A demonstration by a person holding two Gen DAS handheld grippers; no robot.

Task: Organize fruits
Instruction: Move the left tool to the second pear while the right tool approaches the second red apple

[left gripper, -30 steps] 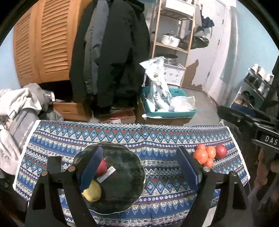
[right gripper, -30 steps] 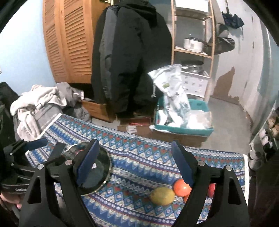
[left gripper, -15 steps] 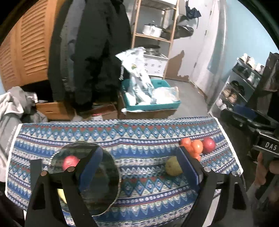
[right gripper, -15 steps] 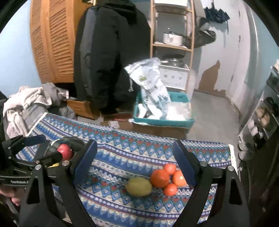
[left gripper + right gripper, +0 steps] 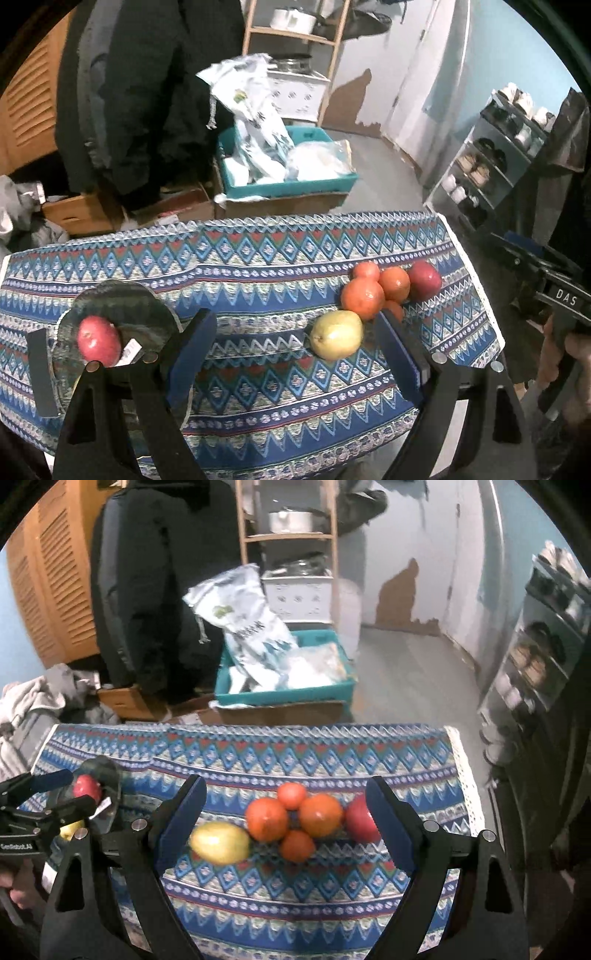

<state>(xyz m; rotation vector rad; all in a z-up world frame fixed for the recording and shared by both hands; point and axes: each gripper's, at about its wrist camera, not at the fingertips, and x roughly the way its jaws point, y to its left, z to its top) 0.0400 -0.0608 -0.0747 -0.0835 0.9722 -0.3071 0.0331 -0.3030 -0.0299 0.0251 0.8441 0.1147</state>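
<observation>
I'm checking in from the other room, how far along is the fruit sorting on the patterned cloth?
Barely started. Done: a red apple and a yellow fruit lie on the glass plate. In hand: nothing; the left gripper and right gripper are both open and empty. Left: the pear, four oranges and another red apple clustered on the cloth.

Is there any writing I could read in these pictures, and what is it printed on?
"DAS": white letters on the black handle of the right gripper, cut off at the edge of the left wrist view.
"GenRobot.AI": small white print on the black body of the left gripper.
White and blue printed bag in the teal plastic crate: lettering too blurred to read.
White tag on the dark glass plate: too small to read.
</observation>
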